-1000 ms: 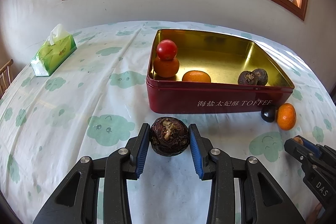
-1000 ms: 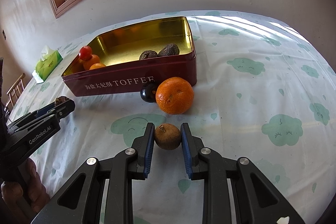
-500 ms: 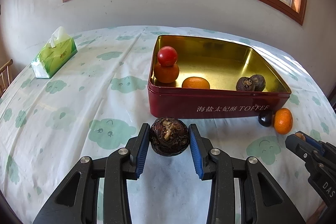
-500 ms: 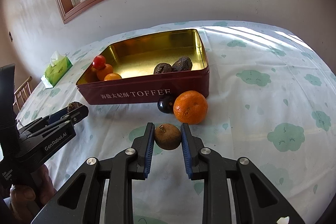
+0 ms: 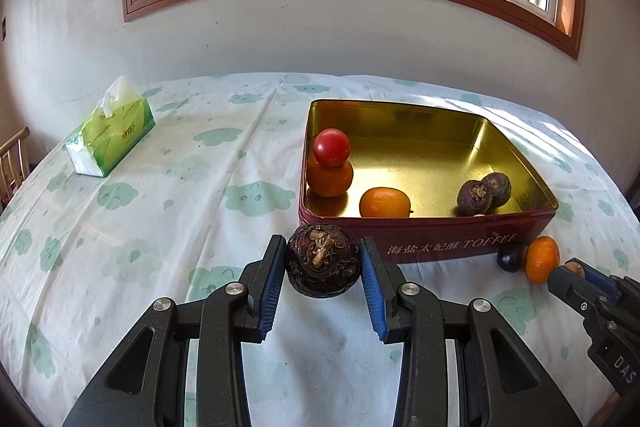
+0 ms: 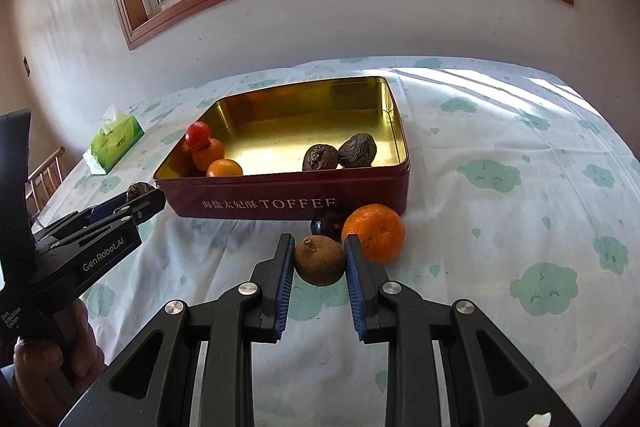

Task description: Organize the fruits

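My left gripper (image 5: 323,261) is shut on a dark wrinkled round fruit (image 5: 322,259), held above the cloth just in front of the red toffee tin (image 5: 440,247). My right gripper (image 6: 319,261) is shut on a small brown fruit (image 6: 319,260), held above the cloth near an orange (image 6: 374,231) and a dark plum (image 6: 326,221) that lie outside the tin's front wall (image 6: 280,203). The tin holds a red tomato (image 5: 331,147) on an orange (image 5: 330,177), another orange (image 5: 385,202) and two dark wrinkled fruits (image 5: 484,191).
A green tissue pack (image 5: 110,135) lies at the table's far left. A wooden chair (image 5: 12,163) stands past the left edge. The white cloud-print cloth (image 6: 520,187) covers the table. A wall with a window rises behind.
Both grippers have risen with their fruits, so the tin and table look lower and farther. The fruits in the tin and beside it have not moved.
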Demonstrator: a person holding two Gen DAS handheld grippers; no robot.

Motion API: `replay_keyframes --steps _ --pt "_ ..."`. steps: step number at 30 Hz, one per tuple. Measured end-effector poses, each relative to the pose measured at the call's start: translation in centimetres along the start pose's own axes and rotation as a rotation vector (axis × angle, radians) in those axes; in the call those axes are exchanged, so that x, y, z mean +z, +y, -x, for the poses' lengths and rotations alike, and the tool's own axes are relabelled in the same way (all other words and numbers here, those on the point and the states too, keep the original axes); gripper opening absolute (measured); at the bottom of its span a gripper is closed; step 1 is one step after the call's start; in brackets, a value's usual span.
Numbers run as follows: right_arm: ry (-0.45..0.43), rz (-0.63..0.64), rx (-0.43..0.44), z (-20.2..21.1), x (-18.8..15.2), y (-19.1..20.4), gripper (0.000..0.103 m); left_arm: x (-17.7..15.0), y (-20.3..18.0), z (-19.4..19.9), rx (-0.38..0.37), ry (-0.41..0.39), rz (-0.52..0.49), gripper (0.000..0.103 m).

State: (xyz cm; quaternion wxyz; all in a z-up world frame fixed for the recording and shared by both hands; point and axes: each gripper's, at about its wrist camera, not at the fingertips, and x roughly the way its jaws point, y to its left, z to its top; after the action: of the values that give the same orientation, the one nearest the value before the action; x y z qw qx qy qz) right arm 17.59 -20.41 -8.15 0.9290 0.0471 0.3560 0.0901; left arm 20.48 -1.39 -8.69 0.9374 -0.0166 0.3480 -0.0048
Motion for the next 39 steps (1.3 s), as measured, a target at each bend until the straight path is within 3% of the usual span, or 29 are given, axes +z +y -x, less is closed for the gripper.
replay_keyframes --steps 39 --pt "-0.032 0.02 0.0 -1.1 3.0 0.3 0.023 3.3 -0.7 -1.1 -0.005 -0.037 -0.029 0.038"
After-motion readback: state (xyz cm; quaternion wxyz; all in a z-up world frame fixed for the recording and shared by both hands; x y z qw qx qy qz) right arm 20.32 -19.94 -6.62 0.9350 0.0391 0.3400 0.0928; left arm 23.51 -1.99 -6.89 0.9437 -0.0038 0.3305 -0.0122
